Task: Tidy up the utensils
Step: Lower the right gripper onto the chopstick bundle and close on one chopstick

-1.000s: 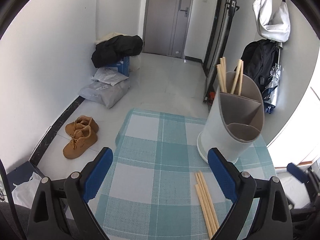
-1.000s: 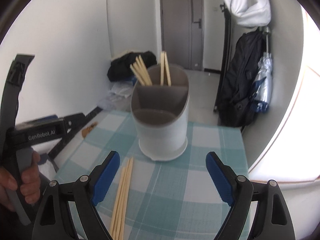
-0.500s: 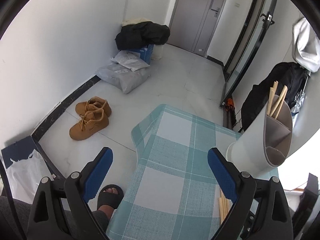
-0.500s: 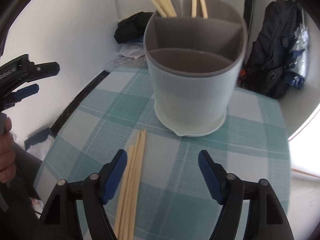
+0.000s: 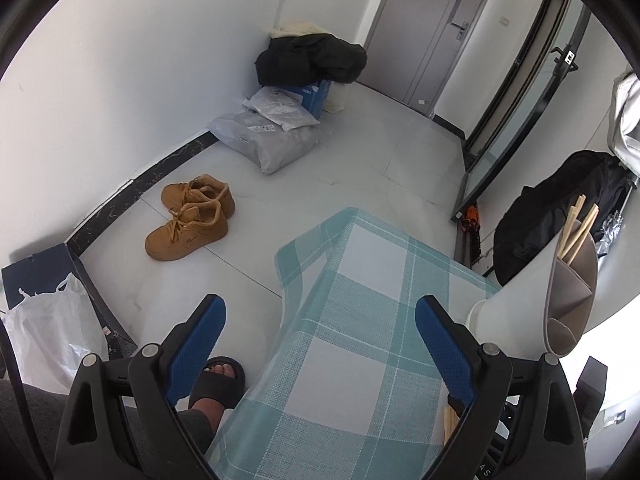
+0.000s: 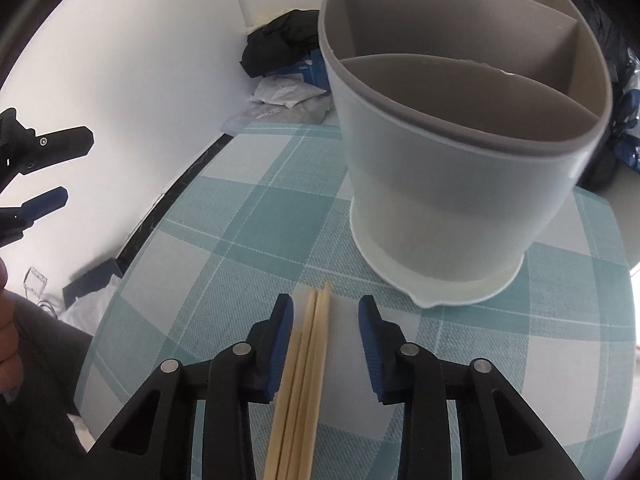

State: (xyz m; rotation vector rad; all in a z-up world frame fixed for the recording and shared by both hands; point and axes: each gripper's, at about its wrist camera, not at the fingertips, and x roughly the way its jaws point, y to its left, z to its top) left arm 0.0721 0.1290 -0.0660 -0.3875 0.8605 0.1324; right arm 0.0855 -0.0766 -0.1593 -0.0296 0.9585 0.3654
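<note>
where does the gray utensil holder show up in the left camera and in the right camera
Left wrist: the utensil holder sits at the far right edge, tilted by the lens, chopsticks poking from its back compartment.
Right wrist: the utensil holder fills the upper right, just beyond the loose chopsticks.
Shared landmark: the teal checked tablecloth.

A bundle of pale wooden chopsticks (image 6: 308, 376) lies flat on the teal-and-white checked cloth of the desk (image 6: 248, 216), the sticks touching side by side, their tips pointing toward the holder and stopping just short of its base. The tall oval utensil holder of grey-white plastic with a darker grey inner liner (image 6: 452, 184) stands upright on the cloth, divided into compartments. More pale chopsticks (image 5: 576, 232) stand tilted in its far compartments; the near compartment shows nothing inside.
</note>
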